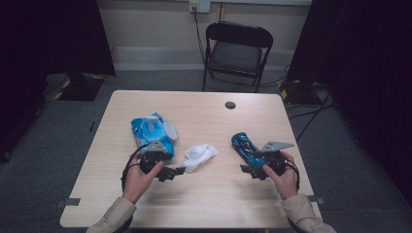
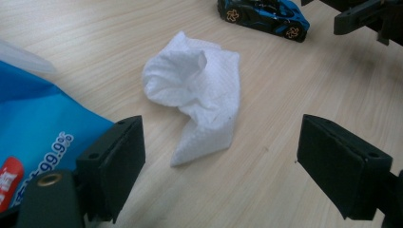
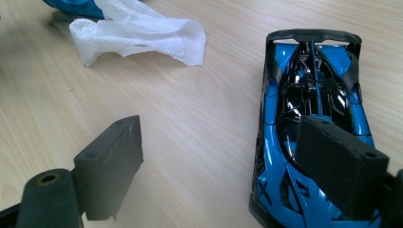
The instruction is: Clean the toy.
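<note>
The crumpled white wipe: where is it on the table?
In the high view, the crumpled white wipe lies near the table's middle, between the blue wipes pack and blue toy car.

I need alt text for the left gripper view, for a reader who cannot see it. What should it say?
A crumpled white wipe lies on a light wooden table, ahead of the left gripper, whose two black jaws stand wide open. A blue wipes pack sits at the left edge, and a blue toy car lies farther off near the right gripper.
</note>
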Tool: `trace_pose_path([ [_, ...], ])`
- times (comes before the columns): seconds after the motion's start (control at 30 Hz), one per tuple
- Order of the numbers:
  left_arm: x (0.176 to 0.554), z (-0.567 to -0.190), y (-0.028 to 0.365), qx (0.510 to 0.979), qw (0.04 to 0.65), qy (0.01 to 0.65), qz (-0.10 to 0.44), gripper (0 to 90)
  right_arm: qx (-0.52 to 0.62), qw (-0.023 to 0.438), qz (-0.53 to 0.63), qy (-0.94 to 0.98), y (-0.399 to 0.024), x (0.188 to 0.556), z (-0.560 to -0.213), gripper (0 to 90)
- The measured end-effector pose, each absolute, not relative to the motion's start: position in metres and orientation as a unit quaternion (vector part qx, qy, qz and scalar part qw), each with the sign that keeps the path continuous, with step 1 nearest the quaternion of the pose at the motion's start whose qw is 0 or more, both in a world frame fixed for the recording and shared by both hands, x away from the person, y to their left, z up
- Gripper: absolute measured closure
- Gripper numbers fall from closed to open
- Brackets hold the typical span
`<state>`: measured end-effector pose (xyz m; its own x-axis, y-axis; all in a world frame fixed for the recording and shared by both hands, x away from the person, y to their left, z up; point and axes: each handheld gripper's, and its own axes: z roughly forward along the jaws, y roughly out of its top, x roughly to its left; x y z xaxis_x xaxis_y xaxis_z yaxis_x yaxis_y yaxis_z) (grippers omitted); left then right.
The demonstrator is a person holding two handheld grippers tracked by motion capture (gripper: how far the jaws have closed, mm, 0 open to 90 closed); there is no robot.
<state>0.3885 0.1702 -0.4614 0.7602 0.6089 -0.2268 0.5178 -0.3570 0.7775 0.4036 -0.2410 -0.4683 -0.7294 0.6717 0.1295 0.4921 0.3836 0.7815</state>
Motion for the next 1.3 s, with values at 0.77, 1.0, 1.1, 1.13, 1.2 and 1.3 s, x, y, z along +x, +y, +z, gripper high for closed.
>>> trace_pose_path([
  [0.77,0.374,-0.470,0.186,0.824,0.453,0.337,0.040,16.0,0.341,0.104,0.422,0.834,-0.253,0.381,-0.475,16.0],
  [1.0,0.369,-0.470,0.191,0.826,0.453,0.333,0.040,16.0,0.335,0.104,0.416,0.839,-0.255,0.376,-0.477,15.9],
  [1.1,0.368,-0.470,0.194,0.824,0.455,0.336,0.042,16.0,0.334,0.103,0.418,0.838,-0.256,0.374,-0.478,15.7],
  [1.13,0.366,-0.470,0.198,0.823,0.455,0.338,0.043,16.0,0.337,0.103,0.420,0.836,-0.258,0.373,-0.478,15.7],
  [1.2,0.365,-0.470,0.201,0.823,0.455,0.339,0.042,16.0,0.336,0.103,0.421,0.836,-0.261,0.372,-0.479,15.8],
  [1.3,0.363,-0.471,0.203,0.820,0.457,0.340,0.041,16.0,0.338,0.102,0.418,0.837,-0.263,0.371,-0.480,15.7],
])
